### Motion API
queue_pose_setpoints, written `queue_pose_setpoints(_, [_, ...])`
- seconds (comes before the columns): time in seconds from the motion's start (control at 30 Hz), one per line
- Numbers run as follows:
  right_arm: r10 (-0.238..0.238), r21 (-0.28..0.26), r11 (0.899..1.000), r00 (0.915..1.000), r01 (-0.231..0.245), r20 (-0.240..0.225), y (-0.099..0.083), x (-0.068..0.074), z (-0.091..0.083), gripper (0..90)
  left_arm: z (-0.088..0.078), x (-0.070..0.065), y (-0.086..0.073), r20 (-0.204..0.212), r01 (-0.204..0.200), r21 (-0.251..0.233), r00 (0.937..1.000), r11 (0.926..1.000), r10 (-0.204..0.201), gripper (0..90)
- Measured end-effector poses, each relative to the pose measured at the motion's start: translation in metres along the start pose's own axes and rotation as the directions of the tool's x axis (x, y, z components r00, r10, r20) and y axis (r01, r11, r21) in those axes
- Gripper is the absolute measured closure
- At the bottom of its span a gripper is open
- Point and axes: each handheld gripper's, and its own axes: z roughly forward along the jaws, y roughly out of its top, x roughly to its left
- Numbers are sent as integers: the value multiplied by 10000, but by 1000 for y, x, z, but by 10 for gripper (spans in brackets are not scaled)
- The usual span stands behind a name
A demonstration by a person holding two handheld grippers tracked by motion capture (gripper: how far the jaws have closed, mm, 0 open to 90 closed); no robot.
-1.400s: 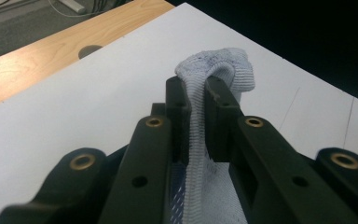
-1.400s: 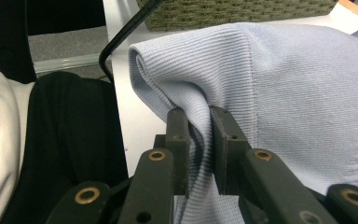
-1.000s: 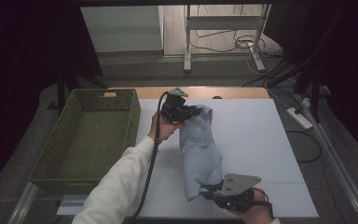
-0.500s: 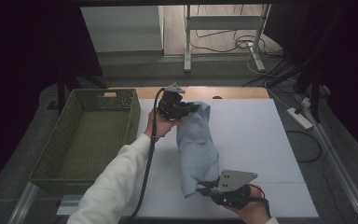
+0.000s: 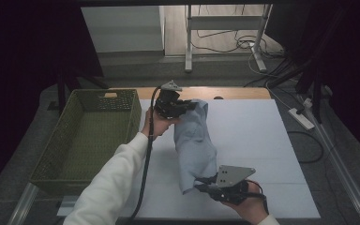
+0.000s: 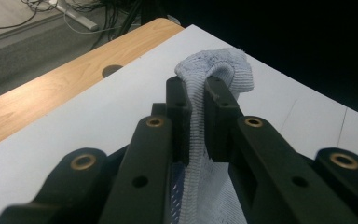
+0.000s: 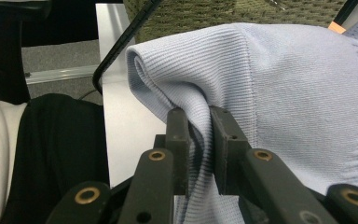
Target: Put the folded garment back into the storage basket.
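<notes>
Since a second ago the pale blue knit garment (image 5: 194, 143) is hanging a little more gathered, the hands barely shifting. It is stretching over the white table (image 5: 262, 140), beside the green basket (image 5: 51, 154). The left gripper (image 5: 187, 107) is pinching its far end, the right gripper (image 5: 204, 183) its near end.

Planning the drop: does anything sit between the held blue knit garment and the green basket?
Nothing visible does. The light-blue knit garment hangs between both hand-held grippers, and the green woven basket beside it stands open, with bare white tabletop between.
</notes>
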Motion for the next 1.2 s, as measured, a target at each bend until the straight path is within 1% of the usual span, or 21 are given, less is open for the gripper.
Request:
queue_pose_setpoints(0.43, [-144, -162, 9998, 9999, 144, 16, 10, -4, 6, 785, -15, 7, 3, -166, 7, -165, 9999, 9999, -10, 818])
queue_pose_setpoints(0.77, [-272, -243, 9993, 9996, 270, -105, 19, -5, 16, 785, -29, 16, 2, -364, 81, -245, 9993, 9997, -90, 818])
queue_pose_setpoints(1.2, [-419, -355, 9985, 9989, 413, -188, 28, -6, 26, 785, -45, 22, 2, -574, 88, -363, 9983, 9993, -109, 818])
